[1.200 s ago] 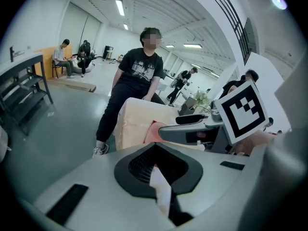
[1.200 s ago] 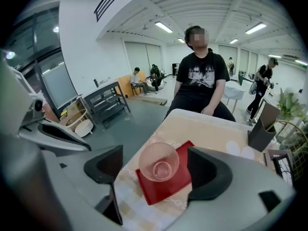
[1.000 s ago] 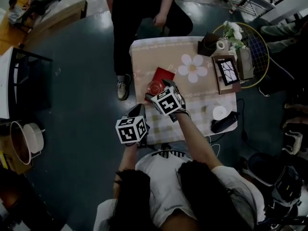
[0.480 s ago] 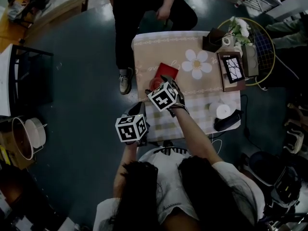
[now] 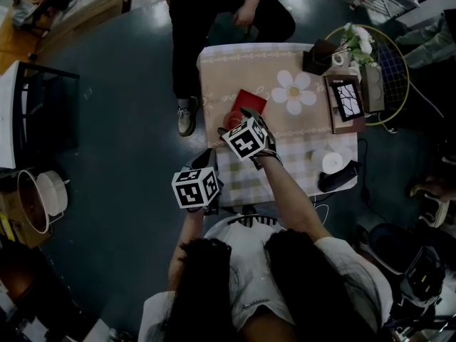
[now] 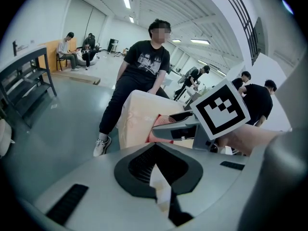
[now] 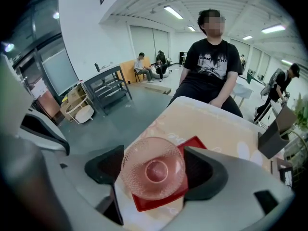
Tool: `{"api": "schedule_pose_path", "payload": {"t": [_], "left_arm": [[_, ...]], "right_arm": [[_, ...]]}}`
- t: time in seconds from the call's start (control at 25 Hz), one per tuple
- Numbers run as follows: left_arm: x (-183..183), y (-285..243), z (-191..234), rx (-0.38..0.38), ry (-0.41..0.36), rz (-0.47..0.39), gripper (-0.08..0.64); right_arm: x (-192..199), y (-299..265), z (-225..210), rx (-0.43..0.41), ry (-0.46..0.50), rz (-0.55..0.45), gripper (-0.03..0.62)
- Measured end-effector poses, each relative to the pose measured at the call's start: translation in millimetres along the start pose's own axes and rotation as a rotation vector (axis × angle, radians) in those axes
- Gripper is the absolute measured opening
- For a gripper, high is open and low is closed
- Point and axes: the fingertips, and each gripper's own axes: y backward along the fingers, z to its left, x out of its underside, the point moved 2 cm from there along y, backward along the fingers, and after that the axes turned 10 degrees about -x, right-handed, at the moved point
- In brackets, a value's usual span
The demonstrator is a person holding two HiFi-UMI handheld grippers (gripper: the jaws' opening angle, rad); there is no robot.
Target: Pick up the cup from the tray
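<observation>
Idling by the near-left corner of the table (image 5: 214, 77), the left gripper (image 6: 155, 150) is clenched on nothing, its jaws together. Next comes the cup (image 7: 144, 177), a pink dimpled glass one, sitting over the near corner of the red tray (image 7: 193, 146). The right gripper (image 7: 154, 170) grasps it from above, one pad against each side of the rim. I judge the cup light, stiff, slick and breakable. The widest, textured part of the wall seems the best hold, squeezed gently, since a tilted thin rim could slip.
</observation>
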Motion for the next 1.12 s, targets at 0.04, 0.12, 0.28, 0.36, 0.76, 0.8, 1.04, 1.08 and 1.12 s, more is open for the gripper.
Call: {"api": "schedule_pose_path", "payload": {"t": [0.04, 0.12, 0.28, 0.36, 0.76, 0.8, 1.04, 1.08, 1.12], "left_arm": [[0.2, -0.1, -1.4, 0.004, -0.005, 0.002, 0.003], [0.5, -1.2, -3.1, 0.007, -0.016, 0.006, 0.003], [-1.9, -3.9, -9.9, 0.023, -0.029, 0.006, 0.004], [-4.6, -5.4, -15.0, 0.031, -0.041, 0.002, 0.004], [-8.1, -7.8, -55.8, 0.093, -0.160, 0.000, 0.003], [-7.3, -8.2, -59.2, 0.098, -0.170, 0.003, 0.003], [-9.2, -8.2, -74.8, 0.115, -0.209, 0.008, 0.003], [-9.2, -8.0, -77.2, 0.117, -0.216, 0.008, 0.004], [-9.0, -8.3, -79.3, 0.120, -0.222, 0.009, 0.003]], "right_arm": [[-0.3, 2.2, -0.2, -0.001, -0.011, -0.008, 0.396], [-0.5, 7.4, -0.4, 0.004, -0.016, -0.018, 0.396], [8.5, 20.0, -6.0, 0.026, -0.036, -0.028, 0.396], [15.4, 27.4, -10.5, 0.039, -0.056, -0.030, 0.396], [47.1, 66.1, -33.9, 0.115, -0.156, -0.048, 0.396], [51.7, 69.1, -36.2, 0.123, -0.167, -0.047, 0.396], [74.5, 83.4, -48.6, 0.147, -0.210, -0.047, 0.396], [78.7, 85.3, -51.0, 0.154, -0.216, -0.043, 0.396], [82.8, 86.8, -53.4, 0.162, -0.219, -0.037, 0.396]]}}
